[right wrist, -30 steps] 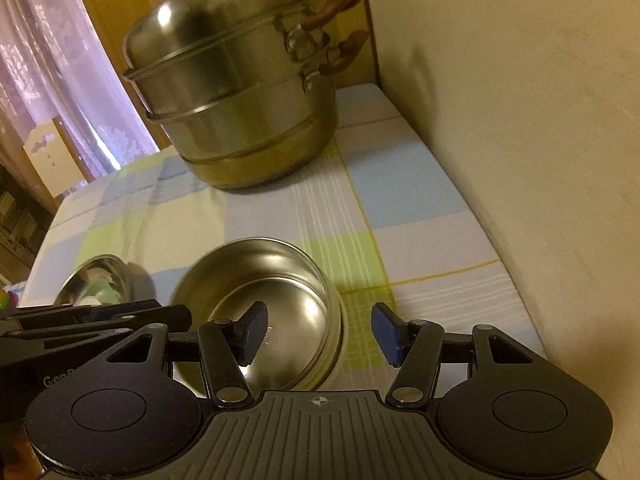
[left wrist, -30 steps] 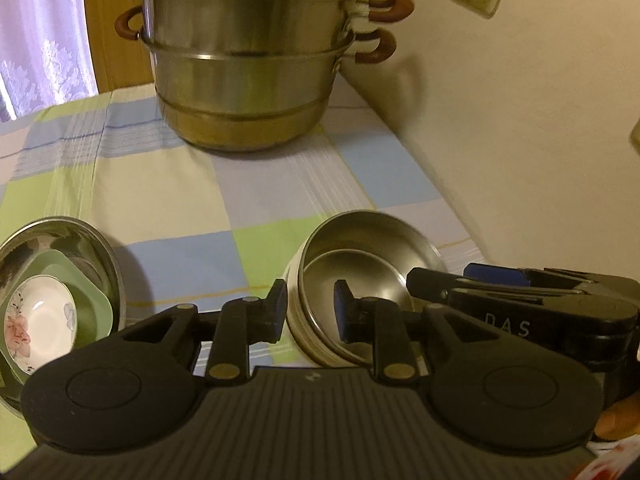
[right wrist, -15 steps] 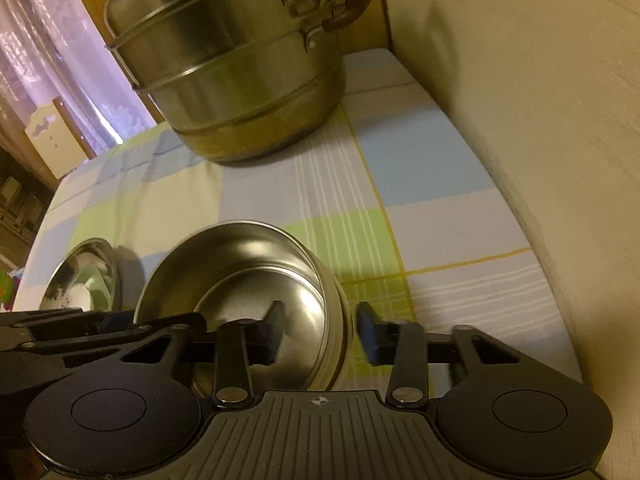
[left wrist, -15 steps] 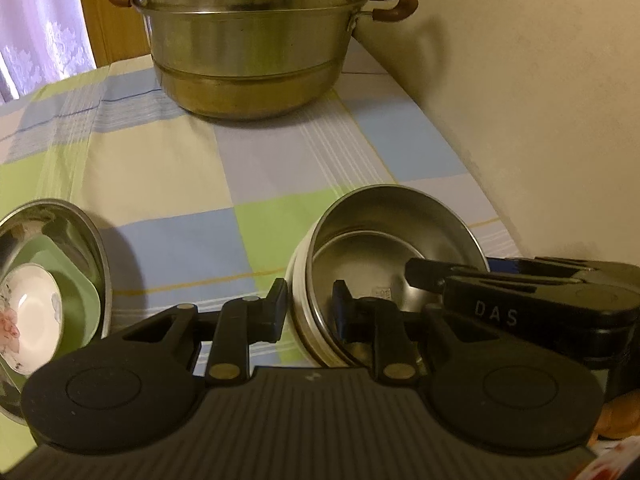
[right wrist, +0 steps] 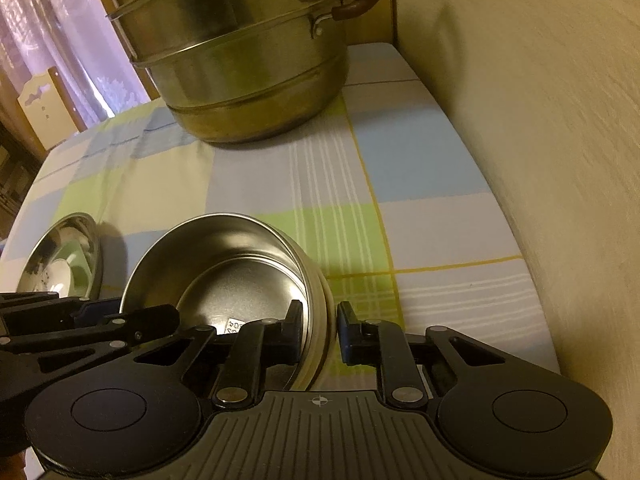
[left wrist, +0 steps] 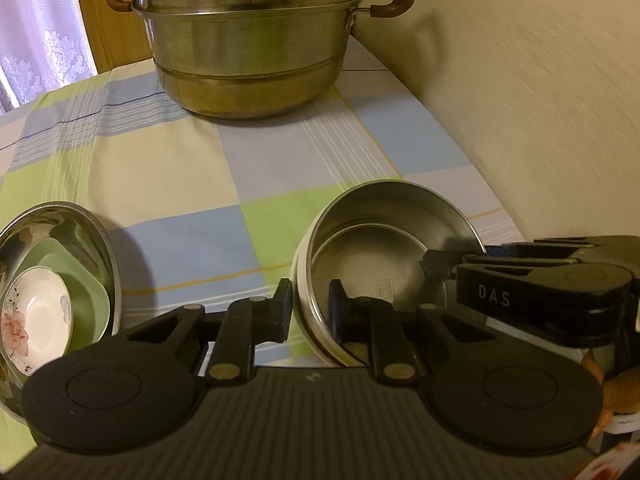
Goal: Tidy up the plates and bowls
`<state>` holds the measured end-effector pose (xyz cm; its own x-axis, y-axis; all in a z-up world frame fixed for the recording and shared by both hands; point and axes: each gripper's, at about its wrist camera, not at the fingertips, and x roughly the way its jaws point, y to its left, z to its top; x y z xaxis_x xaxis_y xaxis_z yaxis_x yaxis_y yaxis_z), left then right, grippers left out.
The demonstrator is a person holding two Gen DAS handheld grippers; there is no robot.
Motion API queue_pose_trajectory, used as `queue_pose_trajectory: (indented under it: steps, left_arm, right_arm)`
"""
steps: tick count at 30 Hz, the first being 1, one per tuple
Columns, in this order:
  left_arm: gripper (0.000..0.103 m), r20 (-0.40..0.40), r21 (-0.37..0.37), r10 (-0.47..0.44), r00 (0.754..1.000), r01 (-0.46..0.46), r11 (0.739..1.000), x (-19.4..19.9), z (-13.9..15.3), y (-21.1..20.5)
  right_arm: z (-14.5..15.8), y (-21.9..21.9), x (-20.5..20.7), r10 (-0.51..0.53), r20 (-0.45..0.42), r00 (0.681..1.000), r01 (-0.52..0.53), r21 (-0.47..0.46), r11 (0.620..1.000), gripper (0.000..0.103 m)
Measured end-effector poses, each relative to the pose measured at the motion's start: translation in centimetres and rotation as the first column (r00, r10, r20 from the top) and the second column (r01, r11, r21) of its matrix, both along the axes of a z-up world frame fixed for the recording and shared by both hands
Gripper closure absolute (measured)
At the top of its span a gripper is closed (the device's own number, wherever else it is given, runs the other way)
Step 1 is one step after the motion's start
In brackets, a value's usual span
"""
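A round steel bowl (left wrist: 380, 272) with a pale outer wall sits on the checked tablecloth (left wrist: 180, 184), both grippers at it from the near side. My left gripper (left wrist: 310, 310) straddles its left rim, jaws closing, with the pads against the wall inside and out. My right gripper (right wrist: 320, 332) straddles the right rim of the same bowl (right wrist: 240, 276), jaws also closing on the wall. Each view shows the other gripper too: the right one (left wrist: 436, 262) at the far rim, the left one (right wrist: 160, 316) at the left rim.
A wider steel bowl (left wrist: 96, 236) at the left holds a green square dish (left wrist: 86, 284) and a white floral dish (left wrist: 36, 316). A tall steel steamer pot (left wrist: 248, 40) stands at the back. A pale wall (left wrist: 540, 100) runs close along the table's right edge.
The right gripper's jaws went from wide apart to narrow around the bowl's right rim. The left jaws narrowed on the left rim. Both views drew a little nearer to the bowl.
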<state>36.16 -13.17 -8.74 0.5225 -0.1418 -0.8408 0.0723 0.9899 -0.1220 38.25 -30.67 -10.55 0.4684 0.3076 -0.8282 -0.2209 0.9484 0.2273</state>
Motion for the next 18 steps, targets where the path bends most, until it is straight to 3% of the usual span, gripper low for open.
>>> queue_pose_trajectory:
  steps: [18]
  left_arm:
    - [0.089, -0.007, 0.014, 0.14, 0.99, -0.14, 0.99, -5.0, 0.5, 6.5]
  right_arm:
    - [0.0, 6.6, -2.6, 0.129, -0.053, 0.99, -0.127, 0.054, 0.99, 0.084]
